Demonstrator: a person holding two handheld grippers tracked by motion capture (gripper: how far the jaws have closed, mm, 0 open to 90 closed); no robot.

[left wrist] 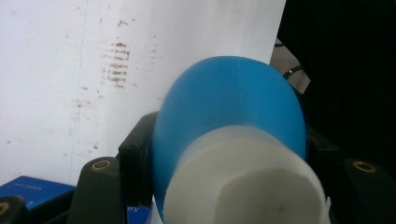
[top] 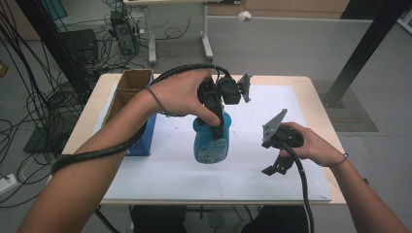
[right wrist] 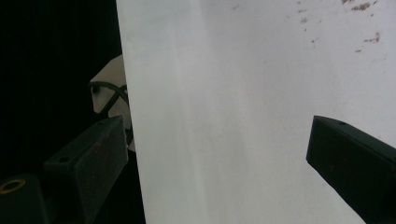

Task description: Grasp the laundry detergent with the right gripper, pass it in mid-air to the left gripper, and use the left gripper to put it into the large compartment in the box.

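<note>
A white plastic screw cap sat closest to the lens, topping the rounded blue plastic bottle pinched between the jaws of the left gripper, which came down on it from above. The bottle stood upright on the white table sheet. Well to its side, the right gripper hung above the sheet, jaws spread wide and empty.

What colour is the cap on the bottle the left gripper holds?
White, on a blue bottle; the cap shows best in the left gripper view.
</note>
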